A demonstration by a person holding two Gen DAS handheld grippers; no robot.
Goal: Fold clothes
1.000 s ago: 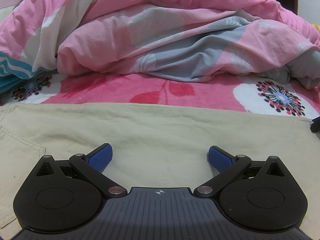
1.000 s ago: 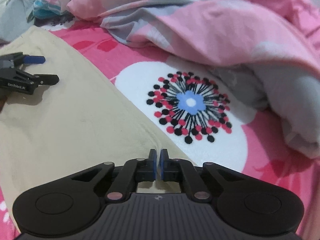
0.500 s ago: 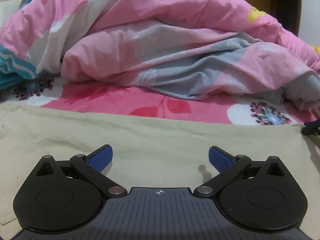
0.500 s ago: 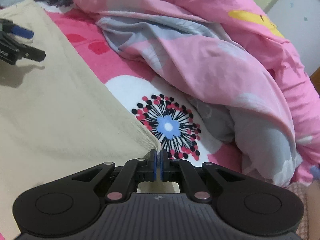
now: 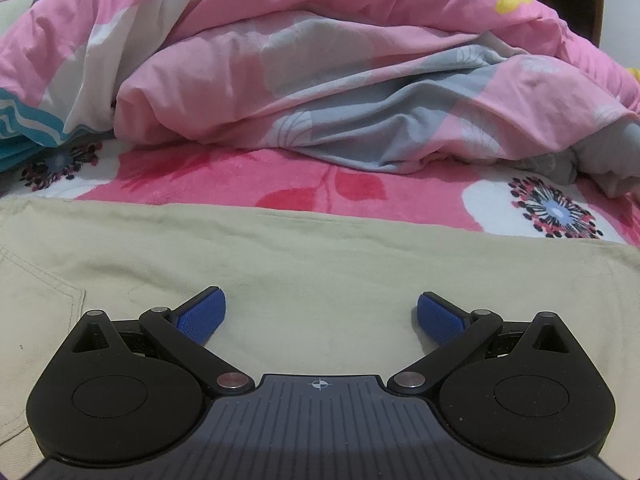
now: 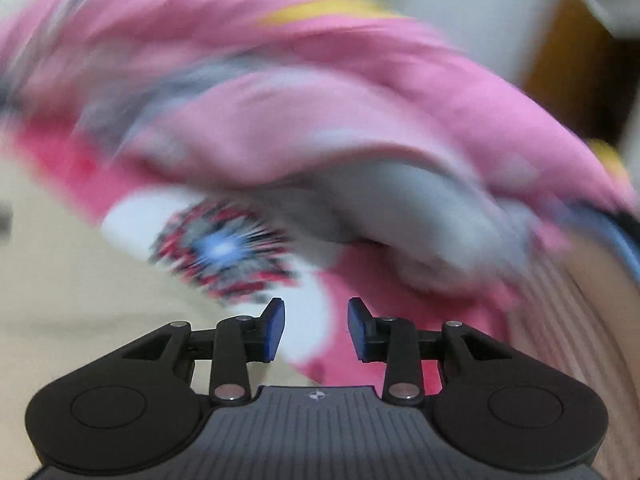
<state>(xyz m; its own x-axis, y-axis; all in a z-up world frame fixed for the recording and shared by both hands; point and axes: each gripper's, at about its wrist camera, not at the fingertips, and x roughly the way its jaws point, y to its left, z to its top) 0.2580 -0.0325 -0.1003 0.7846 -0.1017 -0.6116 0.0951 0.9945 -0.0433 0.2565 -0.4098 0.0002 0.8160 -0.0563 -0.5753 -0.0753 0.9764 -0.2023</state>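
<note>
1. A beige garment (image 5: 320, 264) is seen spread flat across the near part of the bed, its far edge running straight from left to right in the left wrist view.
2. A stitched pocket (image 5: 40, 292) is visible on the left part of the garment.
3. The left gripper (image 5: 321, 314) is held over the garment with its jaws spread wide; nothing is gripped between the blue pads (image 5: 202, 314), and only flat cloth is seen beneath the gap.
4. Whether the left gripper's fingertips touch the cloth cannot be told.
5. The bed is covered by a pink floral sheet (image 5: 248, 178), on which a white patch with a dark, blue-centred flower (image 5: 556, 210) is printed, just beyond the garment's right end.
6. A crumpled pink and grey duvet (image 5: 340, 80) is piled behind the garment and fills the far part of the view.
7. A turquoise and white striped cloth (image 5: 24, 128) is seen at the left edge, partly under the duvet.
8. The right wrist view is heavily smeared by motion, so little detail can be made out.
9. The right gripper (image 6: 316, 330) is released: its jaws have just been opening, and a clear gap is shown between its pads with no cloth in it.
10. In that view the garment (image 6: 80, 288) is seen as a pale blur at lower left, apart from the right gripper, with the printed flower ahead of the fingers.
</note>
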